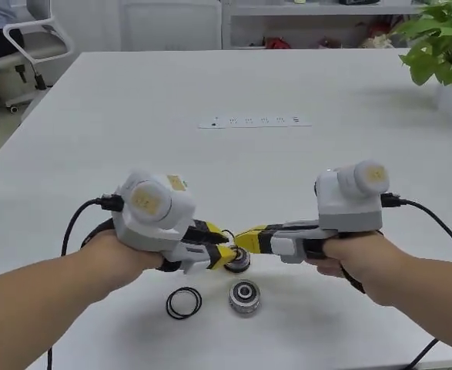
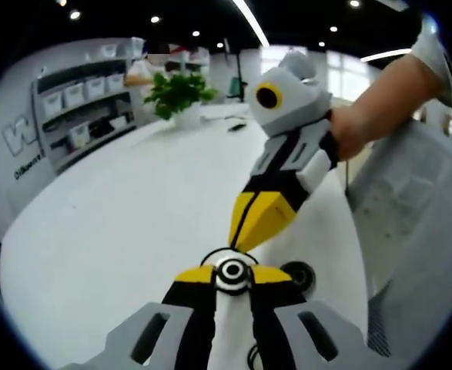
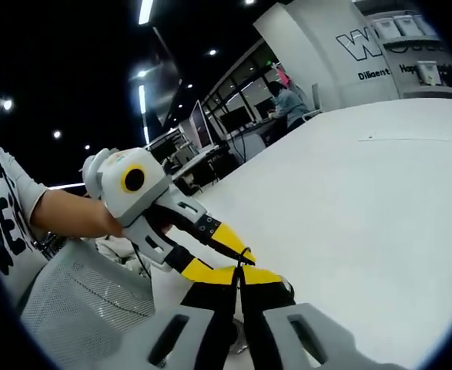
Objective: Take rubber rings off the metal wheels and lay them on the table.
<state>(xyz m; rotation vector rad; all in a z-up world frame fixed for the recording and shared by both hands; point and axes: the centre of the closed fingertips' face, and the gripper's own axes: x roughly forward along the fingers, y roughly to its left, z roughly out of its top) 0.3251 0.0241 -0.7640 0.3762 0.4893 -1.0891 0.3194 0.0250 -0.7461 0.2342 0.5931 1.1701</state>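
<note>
Two grippers met tip to tip over the near edge of the table (image 1: 249, 154). The left gripper (image 2: 232, 274) had its jaws closed part-way on a small metal wheel (image 1: 239, 263), clamping its rim from both sides with the hub facing that gripper's camera. In the head view the right gripper (image 3: 237, 276) reached in from 3 o'clock. Its long axis ran roughly level toward 9 o'clock, nearly in line with the left one, so it was the nearer to the wheel's free edge. Its jaws looked pressed together, seemingly on a thin black rubber ring (image 3: 246, 253) at the wheel's rim, though the pinch itself was too small to be sure of. I judged that the coming pull would have to run away from the wheel, back toward 3 o'clock, while the left gripper held firm. The wheel looked hard and bright, a stepped disc with a dark centre; the ring was slender, matt and stretchy-looking. On the smooth white tabletop a second wheel (image 1: 244, 297) lay at 6 o'clock from the held one, with loose rings (image 1: 183, 302) at about 8 o'clock, overlapping each other.
</note>
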